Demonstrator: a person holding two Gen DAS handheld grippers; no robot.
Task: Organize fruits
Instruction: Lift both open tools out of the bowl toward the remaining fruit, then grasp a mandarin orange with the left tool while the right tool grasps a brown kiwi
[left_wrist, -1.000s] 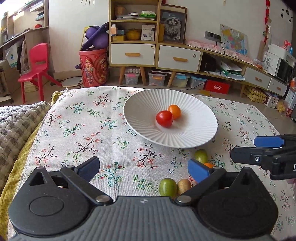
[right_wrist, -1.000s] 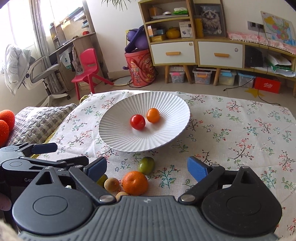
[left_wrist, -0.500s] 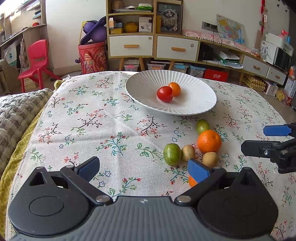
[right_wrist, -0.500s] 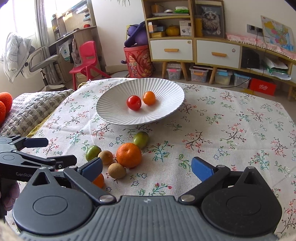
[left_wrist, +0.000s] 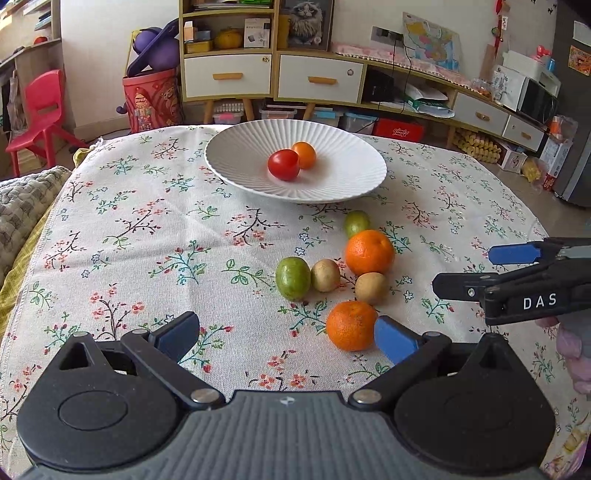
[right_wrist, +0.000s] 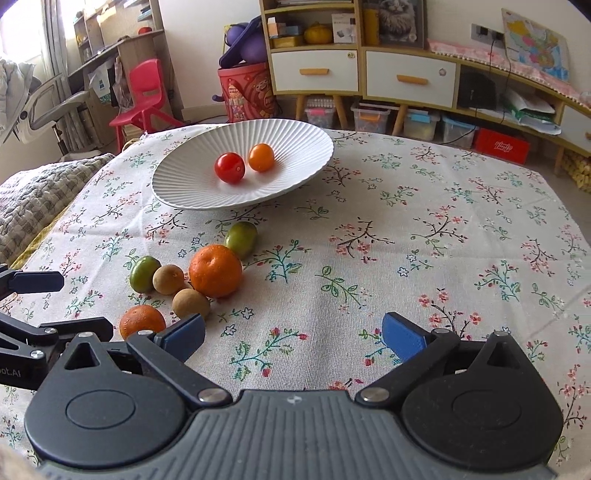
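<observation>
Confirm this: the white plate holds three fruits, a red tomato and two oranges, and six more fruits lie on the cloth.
Wrong on the plate count. The white plate holds two fruits: a red tomato and one small orange fruit, as the left wrist view shows. Six more do lie on the cloth.

Home living room: sideboard (left_wrist: 273, 79); toy bin (left_wrist: 153, 99).

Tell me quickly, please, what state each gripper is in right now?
Left gripper: open, holding nothing.
Right gripper: open, holding nothing.
</observation>
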